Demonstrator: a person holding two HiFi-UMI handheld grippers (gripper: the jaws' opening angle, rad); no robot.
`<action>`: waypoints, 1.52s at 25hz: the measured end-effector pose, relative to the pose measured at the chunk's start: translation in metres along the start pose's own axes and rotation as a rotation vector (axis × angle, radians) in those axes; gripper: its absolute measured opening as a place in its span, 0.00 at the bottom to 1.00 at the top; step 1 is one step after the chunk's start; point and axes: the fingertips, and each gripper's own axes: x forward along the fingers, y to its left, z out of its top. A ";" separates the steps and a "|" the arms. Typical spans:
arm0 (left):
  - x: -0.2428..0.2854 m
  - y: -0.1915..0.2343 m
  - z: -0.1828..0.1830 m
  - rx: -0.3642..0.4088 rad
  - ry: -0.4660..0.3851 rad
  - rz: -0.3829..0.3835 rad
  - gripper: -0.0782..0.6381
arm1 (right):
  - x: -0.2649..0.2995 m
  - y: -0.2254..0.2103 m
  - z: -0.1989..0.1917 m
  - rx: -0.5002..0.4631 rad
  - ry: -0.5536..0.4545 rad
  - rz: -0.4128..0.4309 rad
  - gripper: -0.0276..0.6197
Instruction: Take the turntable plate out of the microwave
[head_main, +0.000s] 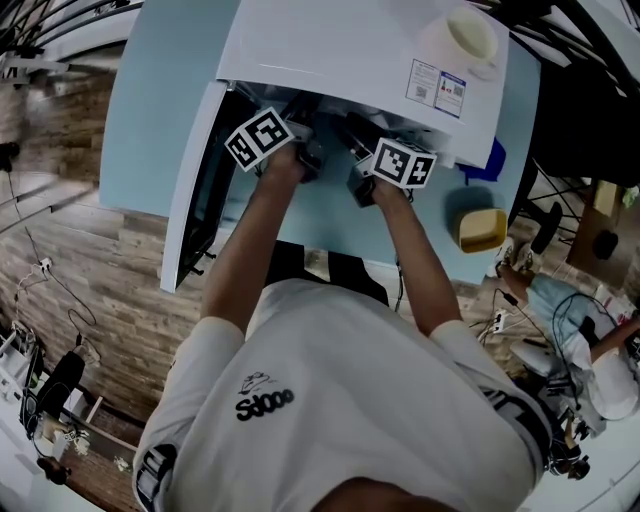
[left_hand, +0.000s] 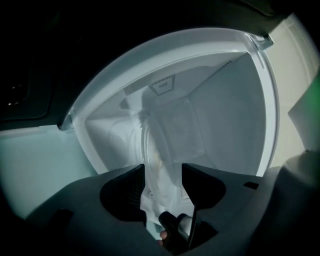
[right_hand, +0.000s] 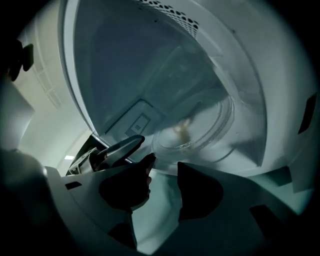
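The white microwave (head_main: 340, 50) stands on a light blue table (head_main: 150, 110), its door (head_main: 195, 190) swung open to the left. Both grippers reach into the dark opening. The clear glass turntable plate (right_hand: 197, 127) lies on the cavity floor. In the left gripper view, the plate's rim (left_hand: 157, 145) runs between the wide jaws of my left gripper (left_hand: 163, 172); whether a pad touches it I cannot tell. My right gripper (right_hand: 165, 167) is open short of the plate, with nothing between its jaws. The left gripper's dark finger (right_hand: 120, 147) shows beside it.
A white cup (head_main: 470, 35) sits on top of the microwave. A yellow block (head_main: 482, 228) and a blue object (head_main: 490, 160) lie on the table to the right. Cables and gear cover the wooden floor, and another person (head_main: 590, 340) sits at the far right.
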 end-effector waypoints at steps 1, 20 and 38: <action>-0.001 -0.002 0.000 0.007 -0.001 -0.005 0.45 | 0.001 0.001 0.002 0.028 -0.013 0.008 0.32; -0.004 -0.017 -0.001 0.070 0.013 -0.037 0.43 | 0.027 -0.019 0.029 0.630 -0.294 0.076 0.25; -0.010 0.002 -0.005 0.002 0.014 -0.004 0.42 | 0.010 -0.012 0.018 0.870 -0.390 0.189 0.09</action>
